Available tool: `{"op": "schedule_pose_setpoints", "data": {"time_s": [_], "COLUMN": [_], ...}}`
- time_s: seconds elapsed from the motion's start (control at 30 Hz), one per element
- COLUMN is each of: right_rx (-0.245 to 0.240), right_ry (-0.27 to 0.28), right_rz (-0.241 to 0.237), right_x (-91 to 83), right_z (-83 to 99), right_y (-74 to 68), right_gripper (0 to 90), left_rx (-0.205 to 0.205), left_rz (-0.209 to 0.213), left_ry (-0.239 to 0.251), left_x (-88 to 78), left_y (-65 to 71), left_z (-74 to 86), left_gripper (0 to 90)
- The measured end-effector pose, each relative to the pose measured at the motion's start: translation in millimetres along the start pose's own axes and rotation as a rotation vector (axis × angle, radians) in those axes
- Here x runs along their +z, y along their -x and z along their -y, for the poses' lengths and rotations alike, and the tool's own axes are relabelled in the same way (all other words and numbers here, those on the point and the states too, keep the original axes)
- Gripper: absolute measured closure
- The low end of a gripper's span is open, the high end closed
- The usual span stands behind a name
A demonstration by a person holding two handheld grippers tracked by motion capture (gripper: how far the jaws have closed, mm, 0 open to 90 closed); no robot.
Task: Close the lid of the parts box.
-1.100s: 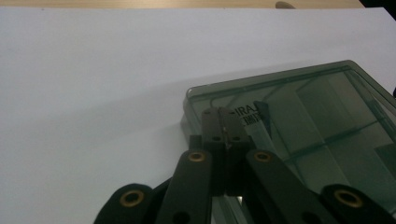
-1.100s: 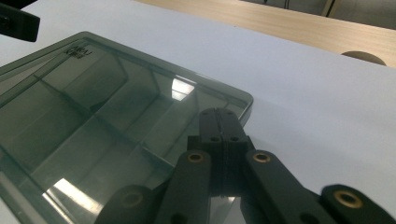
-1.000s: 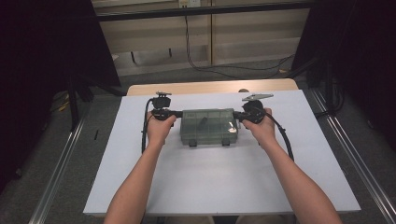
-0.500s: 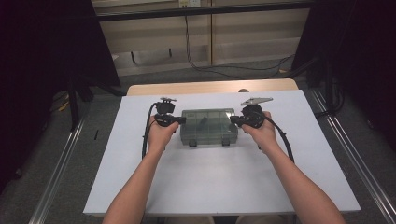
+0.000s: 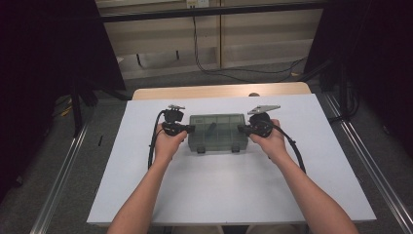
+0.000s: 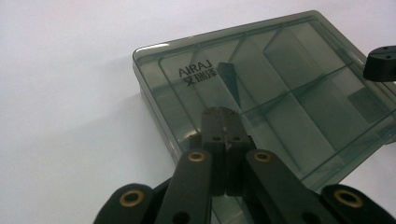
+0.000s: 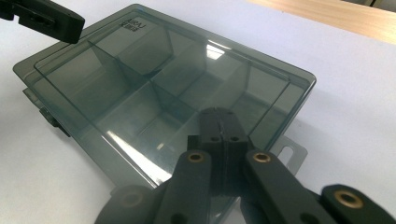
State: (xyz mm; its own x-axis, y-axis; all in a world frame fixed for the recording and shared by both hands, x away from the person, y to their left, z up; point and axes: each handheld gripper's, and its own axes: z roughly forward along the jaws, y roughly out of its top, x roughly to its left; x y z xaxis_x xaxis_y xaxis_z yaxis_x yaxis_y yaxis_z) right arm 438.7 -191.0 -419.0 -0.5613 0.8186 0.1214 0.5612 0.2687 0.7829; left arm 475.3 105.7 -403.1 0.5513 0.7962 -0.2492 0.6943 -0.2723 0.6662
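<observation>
Smoky grey see-through box point(image 5: 217, 132) at twelve o'clock, dark lettering on its lid; black tongs point(image 6: 225, 122) with brass-coloured rivets; white sheet point(image 5: 229, 185) over the pale wood counter point(image 5: 221, 91); black cables point(image 5: 291, 146).

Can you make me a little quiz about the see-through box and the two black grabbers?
1. True or false: the lid of the box is shut.
2. How do the jaws of the left gripper stand: A) wide open, B) pressed together, C) clamped on a pencil?
3. Fill in the word: the left gripper is at one end of the box and the right gripper is at the ____ end.

Key:
1. True. The clear lid lies flat over the compartments.
2. B. The jaws meet with nothing between them.
3. Other (opposite). The high view shows one gripper at each end, on the white table.
</observation>
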Motion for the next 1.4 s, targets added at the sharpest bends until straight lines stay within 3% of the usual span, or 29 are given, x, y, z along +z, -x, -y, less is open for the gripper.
{"op": "schedule_pose_setpoints", "data": {"time_s": [0.5, 1.4], "right_rx": [-0.012, -0.041], "right_ry": [0.006, 0.012], "right_rz": [0.009, 0.003], "right_x": [0.3, -0.1], "right_z": [0.9, 2.3], "right_y": [-1.5, -1.9], "right_gripper": [90.0, 90.0], "left_rx": [0.033, 0.056], "left_rz": [-0.017, -0.031], "left_ry": [0.003, 0.007], "left_x": [2.3, 3.2], "left_y": [4.5, 6.3], "left_z": [1.1, 1.4], "left_gripper": [90.0, 90.0]}}
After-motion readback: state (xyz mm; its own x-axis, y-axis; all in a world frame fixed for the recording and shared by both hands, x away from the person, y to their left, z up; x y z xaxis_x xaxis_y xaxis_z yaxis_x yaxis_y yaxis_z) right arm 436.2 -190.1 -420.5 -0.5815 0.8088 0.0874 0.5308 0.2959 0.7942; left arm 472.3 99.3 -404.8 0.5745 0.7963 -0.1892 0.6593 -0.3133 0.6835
